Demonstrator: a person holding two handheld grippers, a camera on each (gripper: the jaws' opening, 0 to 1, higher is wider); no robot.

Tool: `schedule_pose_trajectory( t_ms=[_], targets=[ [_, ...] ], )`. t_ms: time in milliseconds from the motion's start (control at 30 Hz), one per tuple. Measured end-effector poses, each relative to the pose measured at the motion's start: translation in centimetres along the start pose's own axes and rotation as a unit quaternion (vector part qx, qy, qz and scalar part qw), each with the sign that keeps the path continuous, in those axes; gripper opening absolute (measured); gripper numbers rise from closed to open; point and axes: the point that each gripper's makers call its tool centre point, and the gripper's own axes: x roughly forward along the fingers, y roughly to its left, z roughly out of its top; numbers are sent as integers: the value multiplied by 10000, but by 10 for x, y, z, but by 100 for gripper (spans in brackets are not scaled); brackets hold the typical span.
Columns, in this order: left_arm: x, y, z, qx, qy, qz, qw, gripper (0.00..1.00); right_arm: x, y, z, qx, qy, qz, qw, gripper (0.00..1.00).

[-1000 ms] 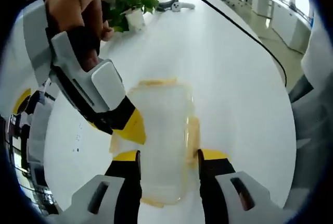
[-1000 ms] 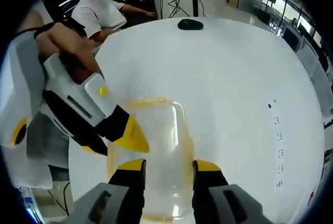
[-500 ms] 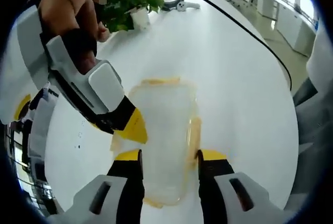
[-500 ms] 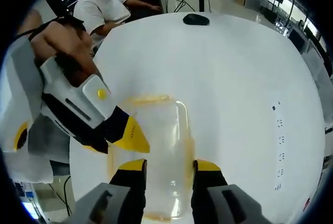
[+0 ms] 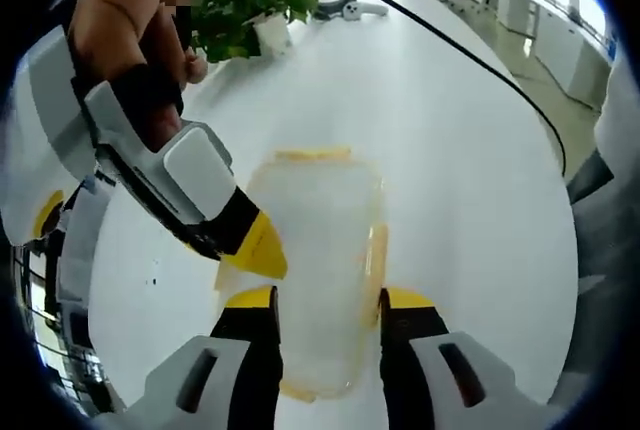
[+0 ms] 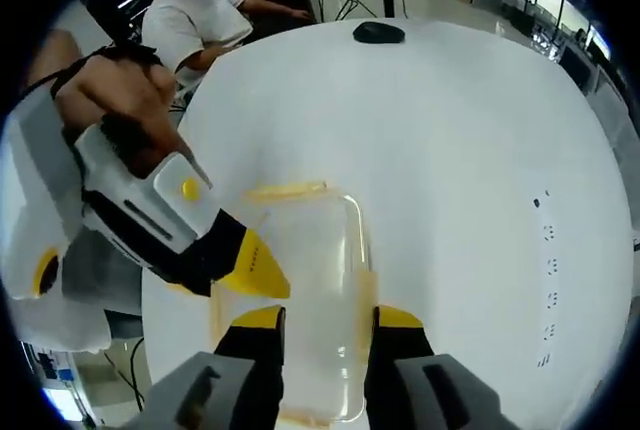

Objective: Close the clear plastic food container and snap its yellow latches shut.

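The clear container [image 5: 320,270] lies on the white table [image 5: 450,150], its yellow latches [image 5: 375,255] along the rim. The left gripper [image 5: 325,305] has its jaws spread, straddling the container's near end. The right gripper [image 6: 322,322], jaws also spread, straddles it likewise. A potted plant [image 5: 245,15] stands far off.

white table [image 5: 440,150], clear container [image 5: 320,250], potted plant [image 5: 245,15]

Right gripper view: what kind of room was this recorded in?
Most likely an open office or lab. A long white table holds the clear container; a seated person works beyond it, and a potted plant stands in the left gripper view.
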Motion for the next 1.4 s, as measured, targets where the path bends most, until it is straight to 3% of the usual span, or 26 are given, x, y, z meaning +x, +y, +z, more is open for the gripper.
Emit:
schedule_pose_trajectory(
  t_ms=[100, 233, 433, 600, 933, 1400],
  targets=[
    [0, 0, 2, 40, 92, 17, 9999, 35, 1, 0, 0, -21, 67, 0, 10000, 29],
    [0, 0, 2, 124, -26, -32, 9999, 35, 1, 0, 1, -29, 112, -3, 9999, 31],
    [-1, 0, 4, 175, 8, 12, 9998, 36, 0, 0, 1, 15, -47, -4, 10000, 32],
    [-3, 1, 7, -94, -90, -23, 9999, 37, -1, 1, 2, 1, -15, -51, 10000, 32],
    [-5, -1, 8, -25, -110, -136, 9998, 40, -4, 3, 4, -220, -91, -270, 9994, 32],
    [-14, 0, 0, 25, -7, -321, 9995, 46, -19, 4, 2, -233, -226, -426, 9986, 37]
  ],
)
